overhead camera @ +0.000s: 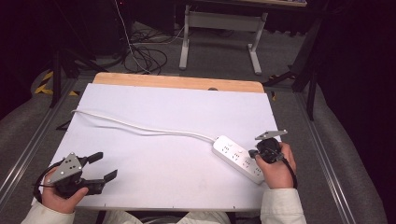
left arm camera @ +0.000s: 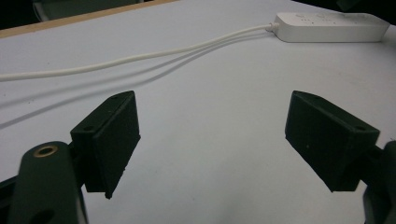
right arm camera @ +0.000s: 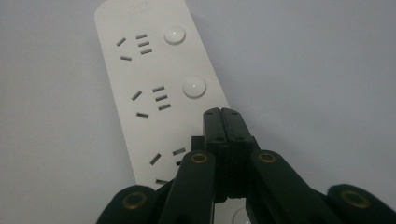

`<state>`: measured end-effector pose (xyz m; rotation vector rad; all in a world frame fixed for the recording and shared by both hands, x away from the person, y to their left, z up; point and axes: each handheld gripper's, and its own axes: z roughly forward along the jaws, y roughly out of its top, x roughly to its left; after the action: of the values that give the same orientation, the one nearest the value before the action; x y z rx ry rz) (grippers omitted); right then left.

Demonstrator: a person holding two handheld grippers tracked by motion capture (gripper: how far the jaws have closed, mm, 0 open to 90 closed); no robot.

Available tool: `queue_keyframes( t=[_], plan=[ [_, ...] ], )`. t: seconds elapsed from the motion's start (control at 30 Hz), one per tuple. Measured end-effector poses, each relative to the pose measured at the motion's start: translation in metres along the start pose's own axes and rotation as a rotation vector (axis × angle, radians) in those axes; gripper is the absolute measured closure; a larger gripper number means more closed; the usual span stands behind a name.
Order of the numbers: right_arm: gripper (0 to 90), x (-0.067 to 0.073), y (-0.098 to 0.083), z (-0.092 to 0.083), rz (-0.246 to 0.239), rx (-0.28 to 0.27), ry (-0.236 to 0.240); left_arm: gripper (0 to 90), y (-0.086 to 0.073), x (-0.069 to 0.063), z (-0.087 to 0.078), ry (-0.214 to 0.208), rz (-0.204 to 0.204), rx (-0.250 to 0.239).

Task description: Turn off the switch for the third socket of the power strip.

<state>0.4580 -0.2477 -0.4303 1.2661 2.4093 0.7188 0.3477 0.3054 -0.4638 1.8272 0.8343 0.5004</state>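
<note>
A white power strip (overhead camera: 236, 157) lies at the right of the white table, and its white cord (overhead camera: 140, 127) runs off to the far left. In the right gripper view the strip (right arm camera: 149, 74) shows sockets, each with a round button (right arm camera: 194, 87) beside it. My right gripper (right arm camera: 222, 116) is shut with nothing between its jaws, tips over the strip beside the third socket; whether they touch it I cannot tell. From above, that right gripper (overhead camera: 256, 153) sits over the strip's near end. My left gripper (overhead camera: 103, 166) rests open at the front left, far from the strip (left arm camera: 331, 25).
The white table top (overhead camera: 163, 107) has a wooden far edge (overhead camera: 177, 82). Beyond it the floor holds cables and the legs of another desk (overhead camera: 219, 28). Metal rails run along both sides of the table. The cord (left arm camera: 140, 58) crosses ahead of the left gripper (left arm camera: 212, 135).
</note>
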Motion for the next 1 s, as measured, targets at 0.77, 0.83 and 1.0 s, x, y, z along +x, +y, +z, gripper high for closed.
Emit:
queue_keyframes(
  t=[0.77,0.83,1.0],
  plan=[
    [90.0,0.0021,-0.0017,0.0083,-0.012,0.045,-0.01,18.4,0.0,0.0002,-0.0005,0.001,0.004,0.007],
    [90.0,0.0019,-0.0022,0.0085,-0.01,0.04,-0.008,18.4,-0.0001,0.0003,-0.0006,0.002,0.003,0.007],
    [90.0,0.004,-0.0024,0.0087,-0.008,0.043,-0.024,18.4,0.0,0.0005,-0.0009,0.002,0.007,0.009]
  ],
)
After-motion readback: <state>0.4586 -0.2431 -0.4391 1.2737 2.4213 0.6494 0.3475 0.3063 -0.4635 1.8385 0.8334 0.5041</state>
